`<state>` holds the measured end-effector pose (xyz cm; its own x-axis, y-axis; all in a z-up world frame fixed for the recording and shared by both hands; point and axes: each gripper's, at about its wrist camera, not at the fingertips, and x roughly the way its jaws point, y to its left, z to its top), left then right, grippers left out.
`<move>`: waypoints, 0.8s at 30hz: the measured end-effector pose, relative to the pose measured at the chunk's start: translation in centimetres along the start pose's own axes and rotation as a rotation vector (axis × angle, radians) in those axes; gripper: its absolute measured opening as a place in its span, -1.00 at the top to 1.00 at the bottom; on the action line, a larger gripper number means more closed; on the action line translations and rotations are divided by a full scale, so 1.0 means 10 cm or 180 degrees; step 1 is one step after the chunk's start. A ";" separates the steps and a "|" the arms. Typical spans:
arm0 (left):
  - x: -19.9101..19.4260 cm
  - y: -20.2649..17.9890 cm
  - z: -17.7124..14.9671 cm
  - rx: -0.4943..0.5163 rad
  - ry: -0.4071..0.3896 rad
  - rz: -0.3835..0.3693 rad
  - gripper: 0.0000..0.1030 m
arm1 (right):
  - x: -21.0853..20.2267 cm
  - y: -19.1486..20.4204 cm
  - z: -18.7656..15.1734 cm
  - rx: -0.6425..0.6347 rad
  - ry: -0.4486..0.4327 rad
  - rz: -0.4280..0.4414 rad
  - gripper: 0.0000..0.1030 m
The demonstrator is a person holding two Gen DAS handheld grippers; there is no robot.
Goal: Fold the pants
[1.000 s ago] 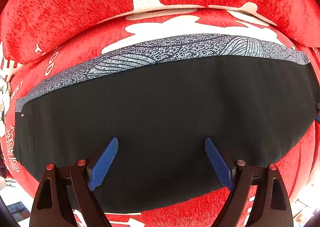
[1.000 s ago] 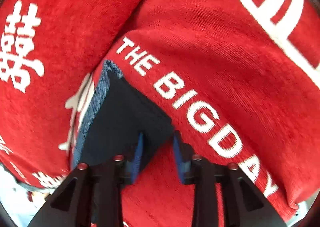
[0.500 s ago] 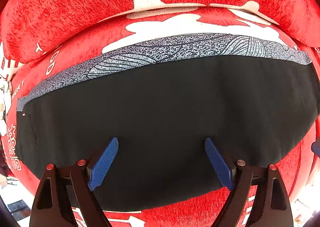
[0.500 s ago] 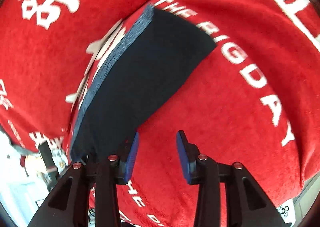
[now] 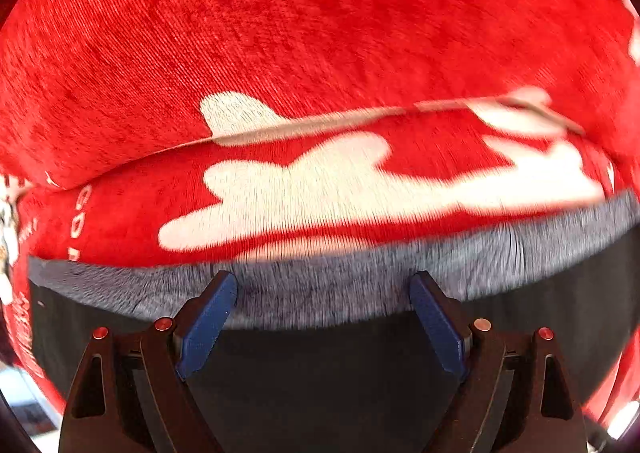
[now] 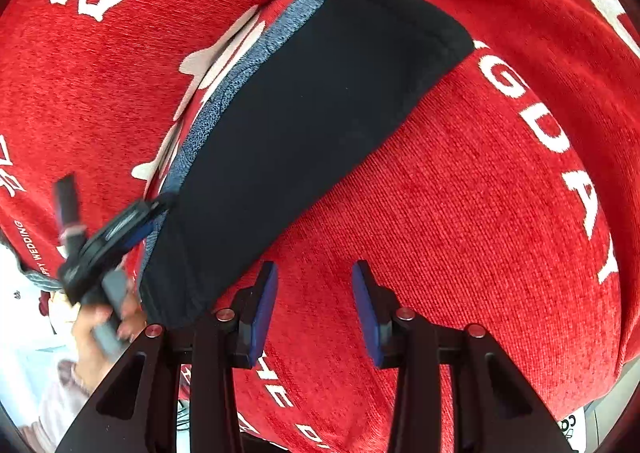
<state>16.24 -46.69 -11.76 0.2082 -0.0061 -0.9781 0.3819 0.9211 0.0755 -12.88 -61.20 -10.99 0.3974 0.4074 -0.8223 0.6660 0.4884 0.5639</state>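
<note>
The black pants (image 6: 304, 125) lie folded flat on a red sofa seat, with a grey patterned strip (image 6: 224, 97) along their far edge. In the left wrist view the black cloth (image 5: 320, 373) fills the bottom and the grey strip (image 5: 328, 285) runs between my fingers. My left gripper (image 5: 322, 285) is open and empty, its tips over the grey strip. My right gripper (image 6: 314, 285) is open and empty above bare red seat, just right of the pants' near edge. The left gripper also shows in the right wrist view (image 6: 108, 237), blurred, at the pants' left end.
The red sofa cover (image 6: 480, 213) with white lettering spreads under everything. The red back cushion (image 5: 320, 33) rises just behind the pants. The person's hand (image 6: 104, 325) holds the left tool at the sofa's front edge, with pale floor (image 6: 24, 293) below.
My left gripper has moved forward across the pants to their far grey edge. My right gripper has let go of the pants' corner, opened and drawn back.
</note>
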 end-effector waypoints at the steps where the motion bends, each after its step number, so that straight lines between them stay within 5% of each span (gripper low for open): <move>1: 0.01 0.02 0.06 -0.0055 0.0025 0.0028 -0.74 | -0.02 -0.01 -0.01 -0.0005 -0.0005 0.0013 0.18; 6: -0.20 -0.01 0.05 0.0130 -0.0023 -0.0009 -0.74 | -0.17 -0.12 0.05 0.0055 -0.0142 0.0107 0.18; 11: -0.42 -0.27 -0.37 0.0410 -0.0014 -0.0248 -0.71 | -0.27 -0.36 0.20 0.0458 -0.0402 0.0361 0.17; 12: -0.42 -0.31 -0.46 0.0432 0.0008 -0.0283 -0.58 | -0.27 -0.41 0.23 0.0530 -0.0443 0.0404 0.15; 15: -0.32 -0.33 -0.64 0.0372 0.0196 -0.0355 -0.50 | -0.21 -0.51 0.26 0.0676 -0.0473 0.0515 0.14; 24: -0.32 -0.36 -0.68 0.0346 0.0105 -0.0349 -0.42 | 0.06 -0.49 0.56 0.0810 -0.0941 0.0943 0.07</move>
<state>8.09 -47.33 -10.18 0.1309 -0.0899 -0.9873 0.4962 0.8681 -0.0133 -12.38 -67.63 -14.64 0.7308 0.2459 -0.6368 0.6157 0.1654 0.7704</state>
